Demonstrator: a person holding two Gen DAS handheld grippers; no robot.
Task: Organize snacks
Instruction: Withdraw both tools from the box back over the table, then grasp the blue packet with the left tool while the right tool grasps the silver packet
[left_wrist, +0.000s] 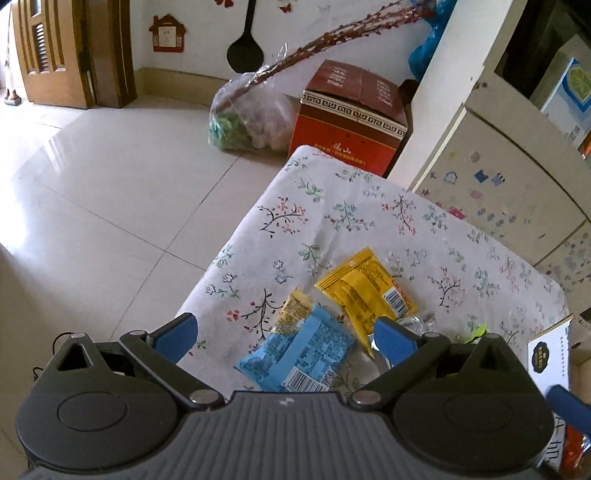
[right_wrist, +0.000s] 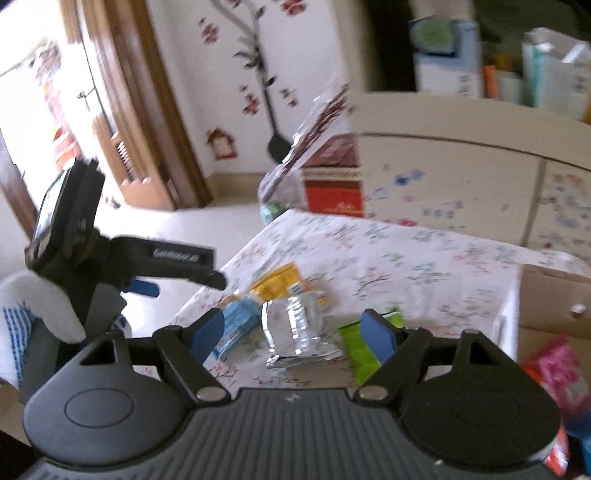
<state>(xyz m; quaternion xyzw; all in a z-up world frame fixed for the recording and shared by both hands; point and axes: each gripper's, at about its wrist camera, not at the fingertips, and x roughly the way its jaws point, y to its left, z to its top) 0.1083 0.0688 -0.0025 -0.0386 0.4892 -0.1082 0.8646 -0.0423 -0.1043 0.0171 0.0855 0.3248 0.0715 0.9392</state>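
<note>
Snack packets lie on a floral-cloth table (left_wrist: 369, 221). In the left wrist view my left gripper (left_wrist: 288, 334) is open above a blue packet (left_wrist: 299, 354), with a large yellow packet (left_wrist: 365, 291) and a small yellow packet (left_wrist: 293, 308) just beyond it. A silver packet (left_wrist: 417, 323) peeks out by the right finger. In the right wrist view my right gripper (right_wrist: 295, 332) is open above a silver packet (right_wrist: 295, 332), with a green packet (right_wrist: 358, 343) to its right, the blue packet (right_wrist: 236, 321) to its left and the yellow packet (right_wrist: 280, 282) behind.
A cardboard box (right_wrist: 554, 302) holding pink and red packets (right_wrist: 557, 369) stands right of the table; its white flap (left_wrist: 548, 354) shows in the left view. A red carton (left_wrist: 351, 122), a plastic bag (left_wrist: 247, 118) and a stickered cabinet (left_wrist: 498, 192) stand behind. The left device (right_wrist: 74, 240) is at left.
</note>
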